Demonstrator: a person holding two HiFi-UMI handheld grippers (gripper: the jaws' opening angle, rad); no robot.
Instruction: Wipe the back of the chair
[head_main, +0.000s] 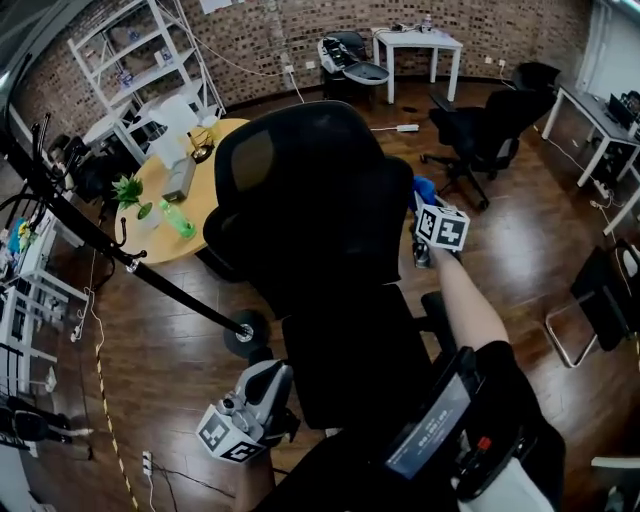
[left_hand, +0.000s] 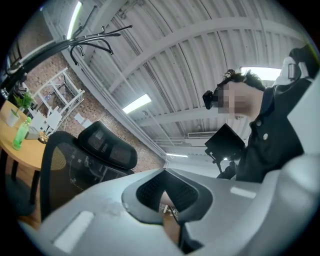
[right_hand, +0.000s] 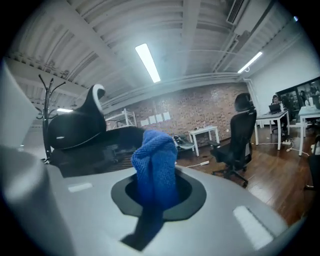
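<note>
A black mesh office chair (head_main: 310, 200) stands in the middle of the head view, its back towards me. My right gripper (head_main: 428, 205) is at the right edge of the chair's back, shut on a bunched blue cloth (head_main: 424, 188). In the right gripper view the blue cloth (right_hand: 155, 160) stands up between the jaws of the right gripper (right_hand: 157, 192), next to the dark chair (right_hand: 107, 142). My left gripper (head_main: 268, 378) hangs low in front of the seat, away from the chair's back. It points up at the ceiling, and the left gripper (left_hand: 167, 202) is shut and holds nothing. The chair (left_hand: 75, 165) shows at its left.
A round wooden table (head_main: 190, 215) with a green bottle (head_main: 177, 218) and a small plant (head_main: 128, 190) stands left of the chair. A black coat-rack pole (head_main: 130, 265) leans across the left. Another black chair (head_main: 485, 130) and a white table (head_main: 415, 42) stand at the back right.
</note>
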